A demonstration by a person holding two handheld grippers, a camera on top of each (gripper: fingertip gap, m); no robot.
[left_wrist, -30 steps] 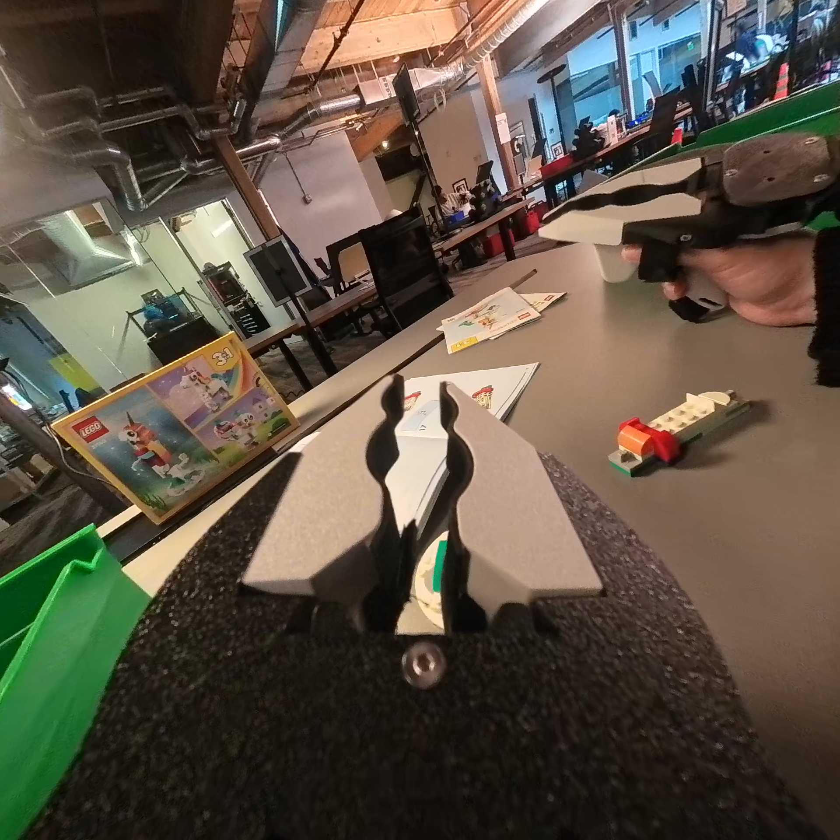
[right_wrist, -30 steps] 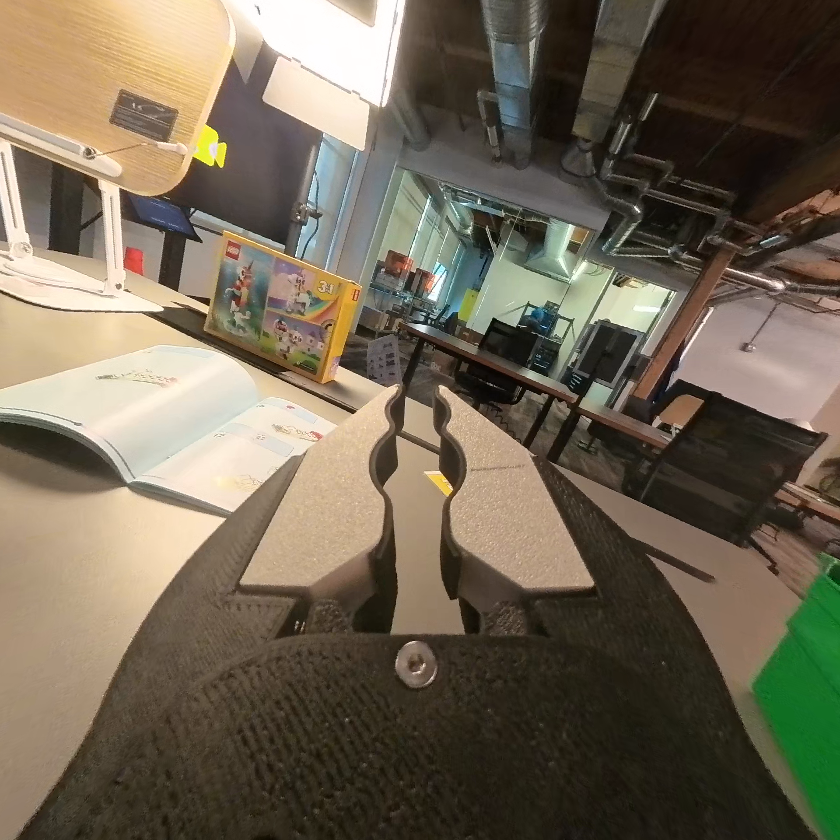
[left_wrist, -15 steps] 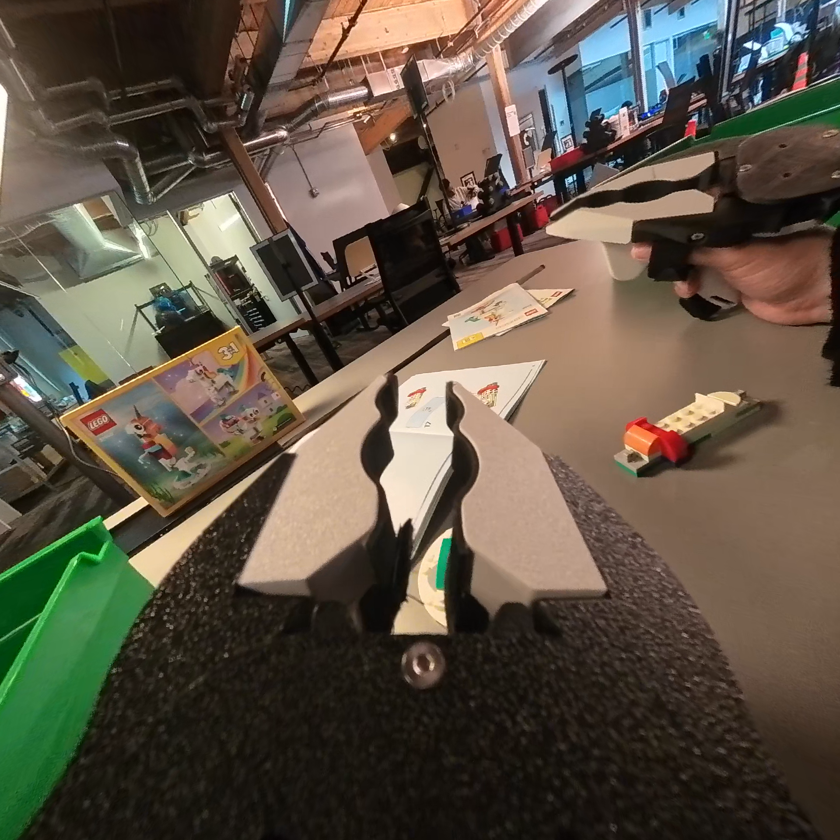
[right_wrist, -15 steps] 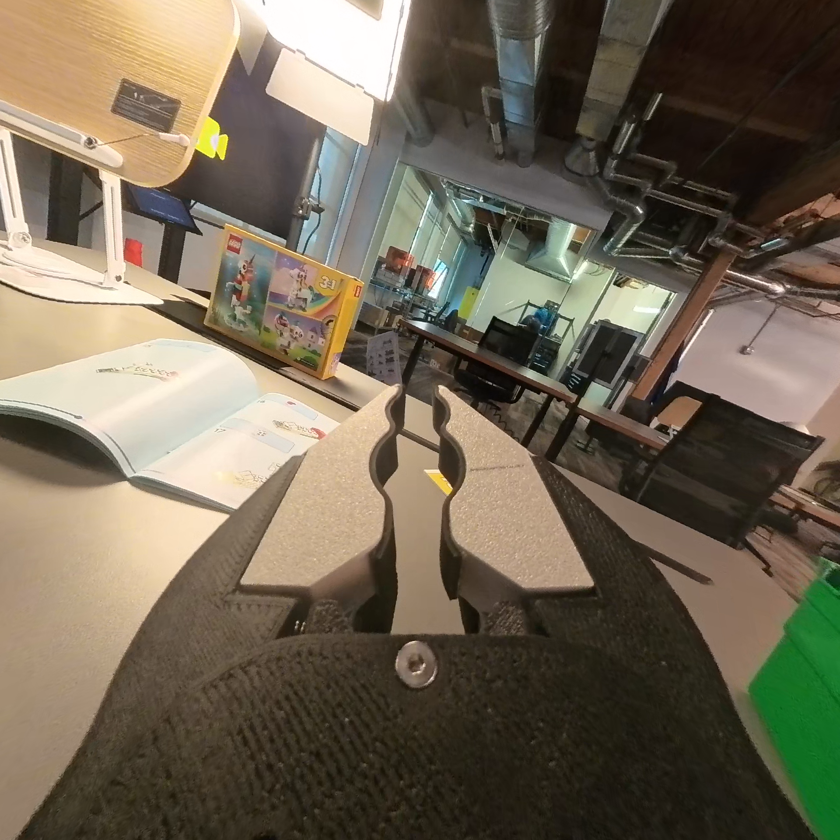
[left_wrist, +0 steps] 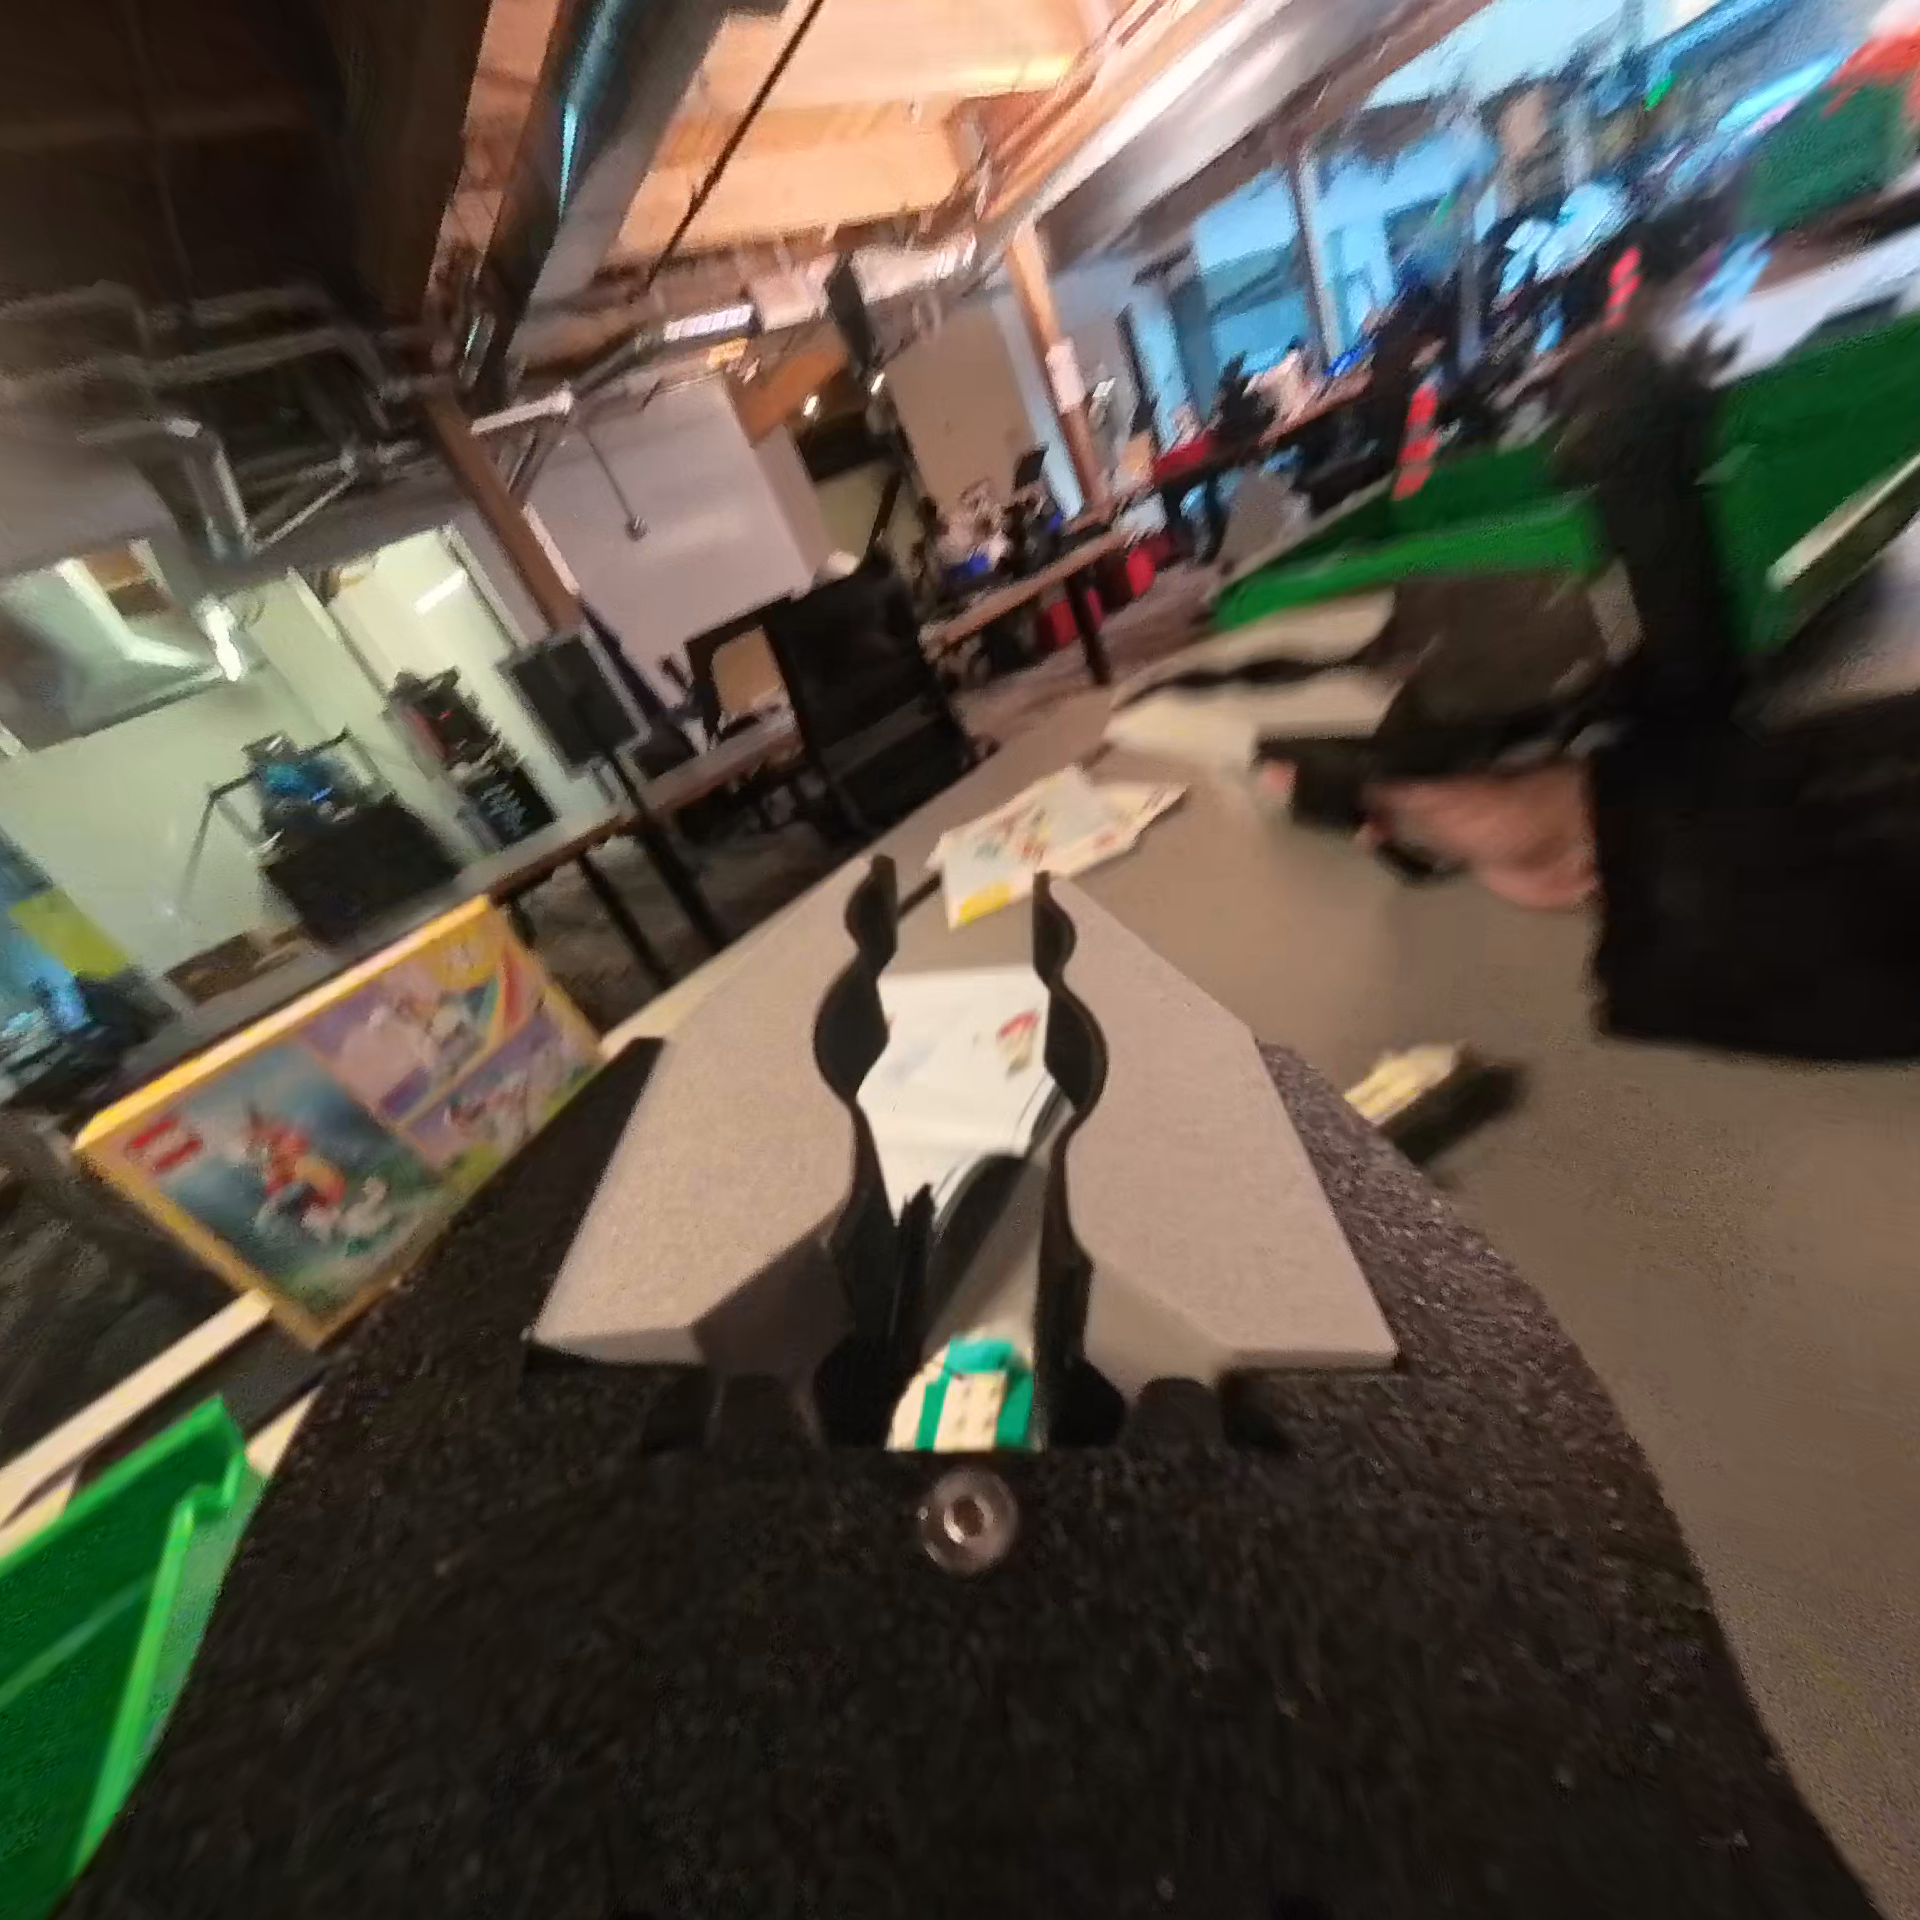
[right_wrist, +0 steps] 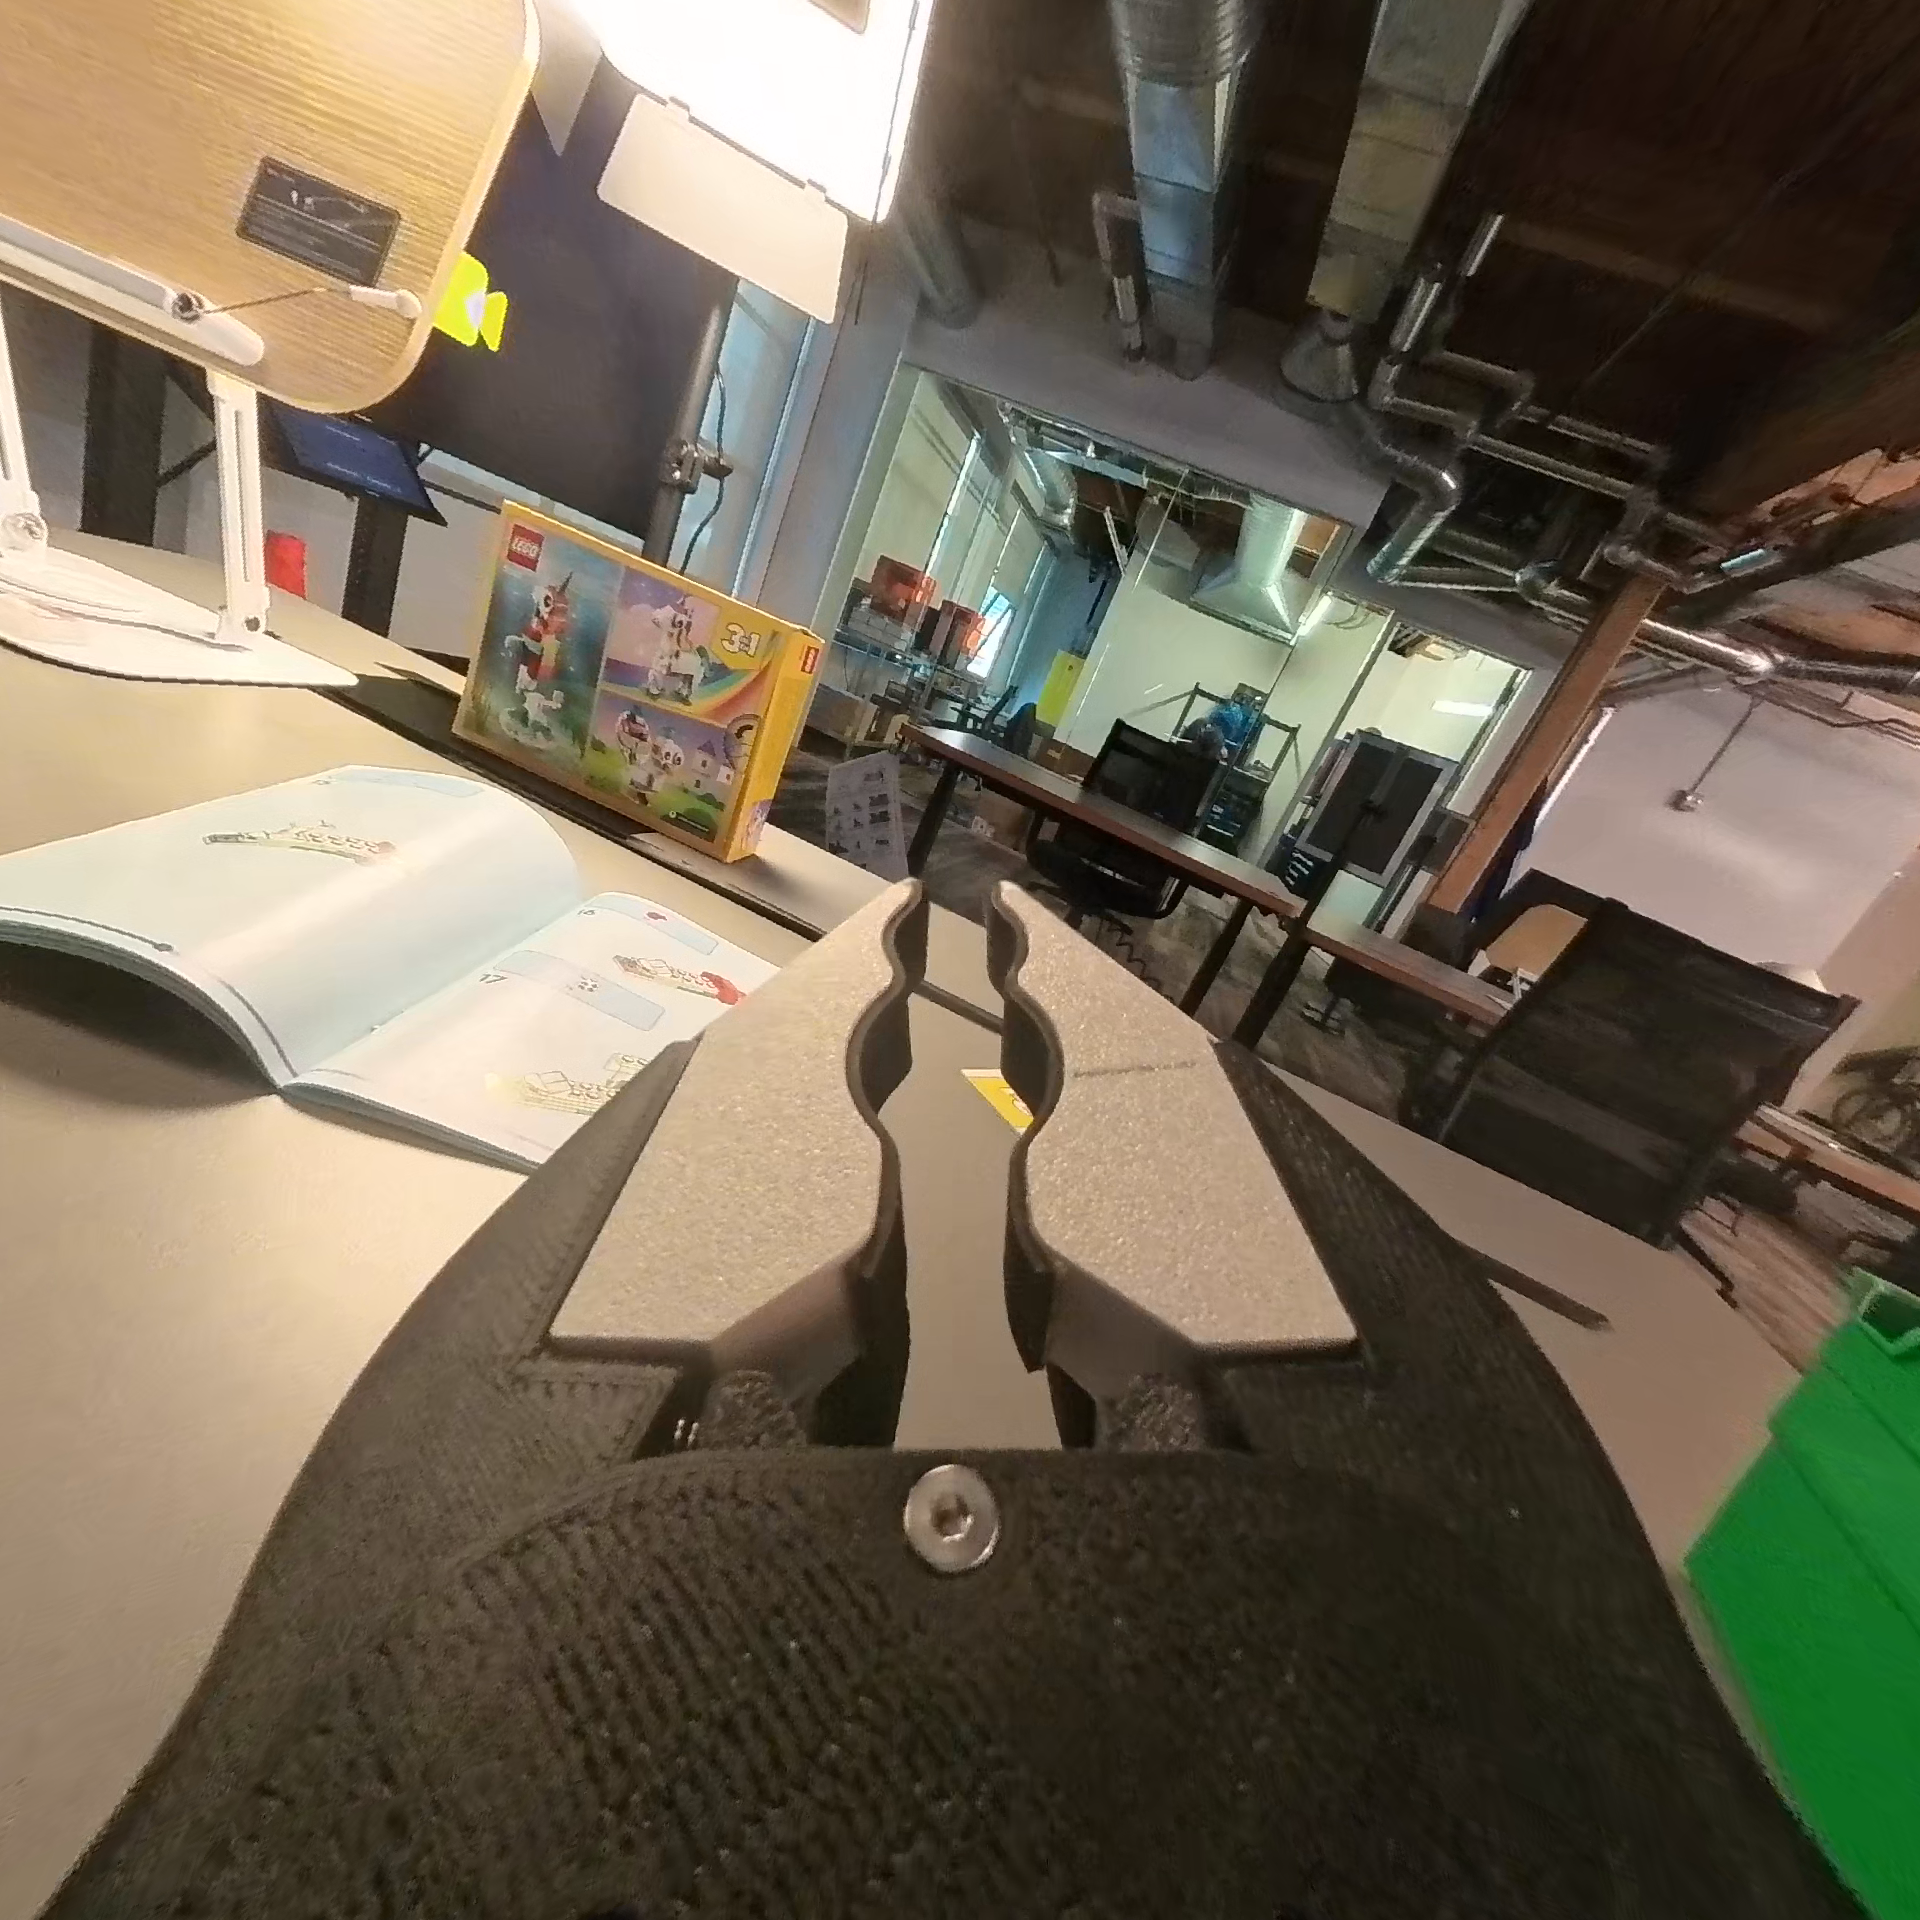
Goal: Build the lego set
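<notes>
Two green bins [left_wrist: 94, 1621] [right_wrist: 1829, 1538], contents hidden; both tongs [left_wrist: 956, 914] [right_wrist: 956, 904] slightly apart, empty

Left gripper [left_wrist: 956, 914], fingers parted, above a green-and-white lego piece [left_wrist: 961, 1403]; open booklet [left_wrist: 956, 1049] ahead, yellow box [left_wrist: 343, 1122] to its left.

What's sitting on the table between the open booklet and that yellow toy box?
Nothing: in the right wrist view, bare grey table separates the open booklet from the yellow box, which stands at the far edge.
</notes>
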